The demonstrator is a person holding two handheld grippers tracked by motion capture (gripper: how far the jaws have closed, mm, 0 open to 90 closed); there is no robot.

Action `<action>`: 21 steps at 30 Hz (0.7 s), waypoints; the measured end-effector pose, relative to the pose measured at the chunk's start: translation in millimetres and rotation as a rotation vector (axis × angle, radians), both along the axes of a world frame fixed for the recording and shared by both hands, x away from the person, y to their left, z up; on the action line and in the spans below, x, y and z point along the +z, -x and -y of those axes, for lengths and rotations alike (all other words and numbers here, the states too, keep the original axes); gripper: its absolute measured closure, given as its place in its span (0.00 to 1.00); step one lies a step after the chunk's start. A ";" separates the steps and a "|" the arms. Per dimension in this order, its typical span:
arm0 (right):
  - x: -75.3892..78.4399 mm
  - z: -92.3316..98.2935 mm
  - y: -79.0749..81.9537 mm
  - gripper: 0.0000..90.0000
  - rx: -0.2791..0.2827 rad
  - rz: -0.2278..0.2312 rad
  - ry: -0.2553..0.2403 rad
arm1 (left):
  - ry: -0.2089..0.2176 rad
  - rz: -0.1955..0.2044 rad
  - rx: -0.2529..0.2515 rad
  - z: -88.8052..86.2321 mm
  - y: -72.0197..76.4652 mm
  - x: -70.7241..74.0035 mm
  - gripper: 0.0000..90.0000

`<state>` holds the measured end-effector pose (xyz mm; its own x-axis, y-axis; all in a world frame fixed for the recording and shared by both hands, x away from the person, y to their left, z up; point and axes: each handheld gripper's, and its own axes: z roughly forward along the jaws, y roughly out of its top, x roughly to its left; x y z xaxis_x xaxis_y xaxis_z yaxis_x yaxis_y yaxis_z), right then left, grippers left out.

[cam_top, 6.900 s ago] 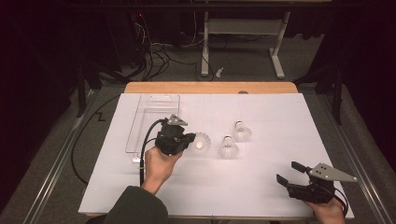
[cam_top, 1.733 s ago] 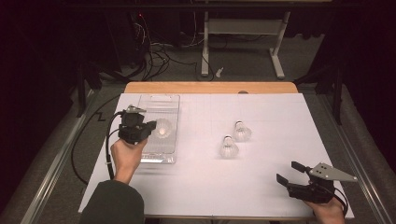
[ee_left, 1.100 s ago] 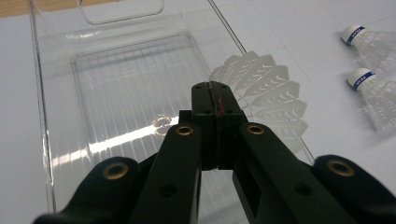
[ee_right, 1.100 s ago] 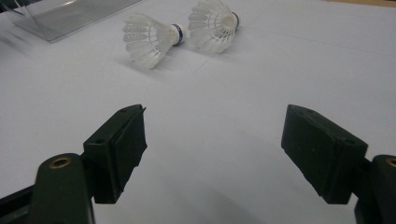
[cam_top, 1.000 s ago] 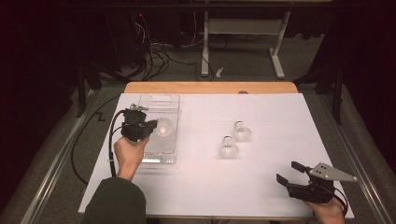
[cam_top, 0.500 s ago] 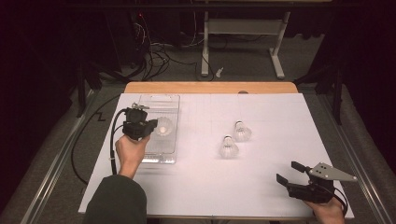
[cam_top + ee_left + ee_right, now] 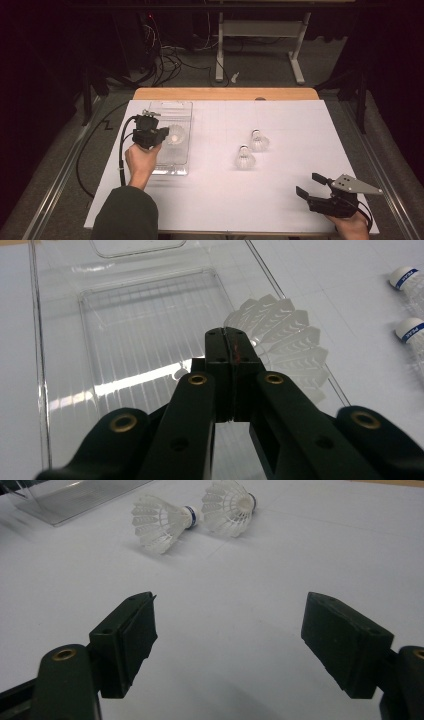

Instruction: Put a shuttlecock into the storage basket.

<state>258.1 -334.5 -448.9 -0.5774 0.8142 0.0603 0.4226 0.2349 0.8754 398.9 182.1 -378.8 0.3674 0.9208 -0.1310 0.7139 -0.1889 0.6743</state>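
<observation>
A white shuttlecock (image 7: 176,134) hangs over the clear plastic tray (image 7: 170,170) at the table's left. My left gripper (image 7: 163,135) is shut on the edge of its feather skirt. In the left gripper view the jaws (image 7: 231,340) meet tightly, and the shuttlecock's feathers (image 7: 285,335) fan out behind them above the tray (image 7: 40,365). Two more shuttlecocks (image 7: 245,157) (image 7: 258,141) lie on the white table near its middle. My right gripper (image 7: 310,184) rests open at the front right, and its view shows nothing between the jaws (image 7: 227,630).
The two loose shuttlecocks (image 7: 160,522) (image 7: 227,505) lie side by side ahead of the right gripper, and their blue-banded corks (image 7: 407,277) (image 7: 412,330) are at the right edge of the left gripper view. A wooden strip (image 7: 225,93) borders the table's far edge.
The left gripper has carried the shuttlecock from the table's middle leftwards to above the tray. Over the last second it has barely shifted. The right gripper has stayed put.
</observation>
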 end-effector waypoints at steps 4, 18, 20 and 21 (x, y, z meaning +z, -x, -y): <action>0.1 -0.1 0.1 0.25 0.000 0.000 0.000 | -0.004 -0.001 0.001 0.3 -0.7 -1.1 0.99; 0.2 -0.1 0.3 0.25 0.001 0.000 0.000 | -0.014 -0.013 -0.006 3.4 -4.2 -4.6 0.99; 0.2 -0.1 0.4 0.25 0.001 0.000 0.000 | -0.016 -0.012 -0.007 3.9 -4.3 -4.9 0.99; 0.2 -0.1 0.4 0.25 0.001 0.000 0.000 | -0.017 -0.011 -0.008 4.0 -4.3 -5.0 0.97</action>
